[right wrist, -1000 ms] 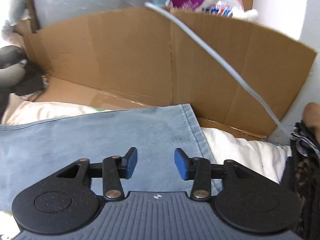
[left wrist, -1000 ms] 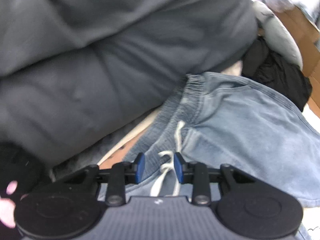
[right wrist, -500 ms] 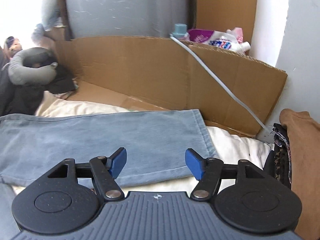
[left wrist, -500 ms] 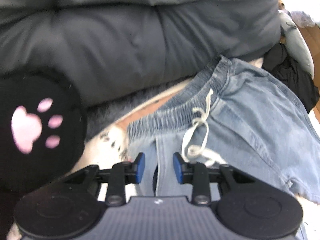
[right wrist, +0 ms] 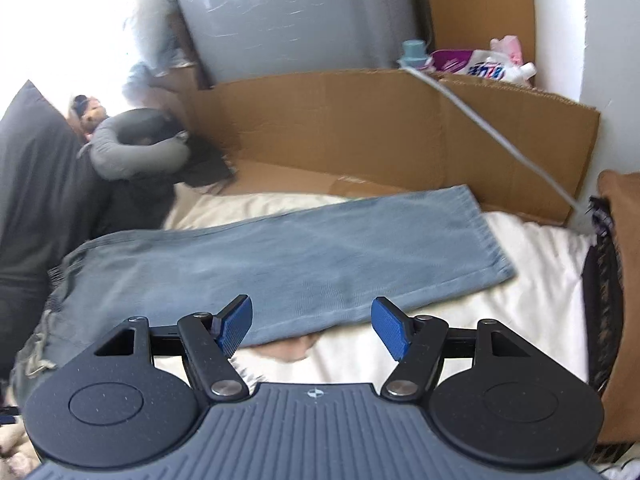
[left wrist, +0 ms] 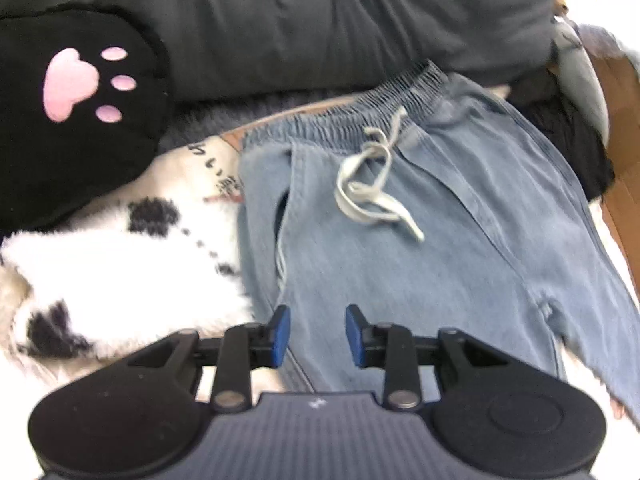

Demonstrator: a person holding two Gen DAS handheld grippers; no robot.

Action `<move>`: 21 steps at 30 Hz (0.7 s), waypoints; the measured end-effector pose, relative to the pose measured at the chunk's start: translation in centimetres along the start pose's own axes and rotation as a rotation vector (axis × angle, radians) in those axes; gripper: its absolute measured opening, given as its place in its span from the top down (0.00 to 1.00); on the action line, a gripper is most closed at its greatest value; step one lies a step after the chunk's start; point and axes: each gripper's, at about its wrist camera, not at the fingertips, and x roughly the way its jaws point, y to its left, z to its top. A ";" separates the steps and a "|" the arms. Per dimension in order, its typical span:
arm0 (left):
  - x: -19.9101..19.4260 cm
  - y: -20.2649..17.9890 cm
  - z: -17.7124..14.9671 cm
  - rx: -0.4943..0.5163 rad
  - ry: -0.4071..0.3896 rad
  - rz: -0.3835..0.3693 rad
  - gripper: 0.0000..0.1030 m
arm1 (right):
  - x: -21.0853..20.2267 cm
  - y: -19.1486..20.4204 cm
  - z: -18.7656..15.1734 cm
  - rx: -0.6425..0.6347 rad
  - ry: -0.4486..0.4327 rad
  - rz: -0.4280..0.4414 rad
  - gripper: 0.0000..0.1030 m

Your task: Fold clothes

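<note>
The light-blue jeans (left wrist: 420, 248) lie spread flat on a cream bedcover (right wrist: 532, 288). From my left wrist camera I see their elastic waistband (left wrist: 348, 120) at the far edge and a pale drawstring (left wrist: 372, 184) tied in a loose bow on the front. From my right wrist camera one leg runs across the bed, and its stitched hem (right wrist: 492, 236) ends near a cardboard wall (right wrist: 360, 128).

My left gripper (left wrist: 313, 334) hovers above the denim below the side pocket, its blue pads a narrow gap apart, and nothing is pinched between them. My right gripper (right wrist: 312, 326) hangs over the near edge of the leg with its pads spread wide and clear of the cloth.

Left of the waistband, a white fluffy blanket (left wrist: 132, 264) with black spots carries a few dark printed characters, too blurred for me to read. Beyond it sits a black cushion (left wrist: 76, 120) with a pink paw print, and a dark grey duvet (left wrist: 300, 20) fills the far side.

In the right view, a grey neck pillow (right wrist: 136, 148) rests on dark clothes at the left. Behind the cardboard stands a purple-and-white pouch (right wrist: 480, 66) with blue lettering I cannot make out. A pale cable (right wrist: 500, 140) slants down across the cardboard, and a brown garment (right wrist: 620, 280) lies at the right edge.
</note>
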 end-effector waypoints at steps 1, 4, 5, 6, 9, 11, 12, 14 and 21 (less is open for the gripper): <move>0.1 0.2 -0.2 -0.017 0.009 -0.004 0.69 | 0.1 0.2 -0.5 0.030 0.018 0.023 0.29; 0.5 0.3 -1.0 -0.038 0.031 -0.014 0.69 | 0.7 1.8 -2.2 0.025 0.074 0.061 0.30; 0.7 0.2 -1.2 -0.039 0.039 -0.018 0.69 | 1.0 2.6 -2.7 -0.008 0.089 0.075 0.30; 0.9 0.2 -1.5 -0.041 0.046 -0.021 0.69 | 1.2 3.3 -3.2 -0.030 0.105 0.090 0.30; 1.5 0.4 -2.1 -0.068 0.072 -0.017 0.69 | 1.6 4.8 -4.3 -0.068 0.133 0.122 0.30; 2.1 0.7 -2.4 -0.080 0.093 -0.015 0.70 | 1.9 5.7 -5.0 -0.093 0.150 0.142 0.30; 2.3 0.9 -2.5 -0.097 0.097 -0.017 0.70 | 2.0 6.1 -5.3 -0.106 0.159 0.151 0.30; 2.7 1.4 -2.5 -0.134 0.103 -0.016 0.70 | 2.1 6.6 -5.6 -0.122 0.169 0.169 0.30; 4.7 3.1 -2.5 -0.228 0.097 -0.017 0.71 | 2.7 6.6 -7.2 -0.113 0.236 0.222 0.30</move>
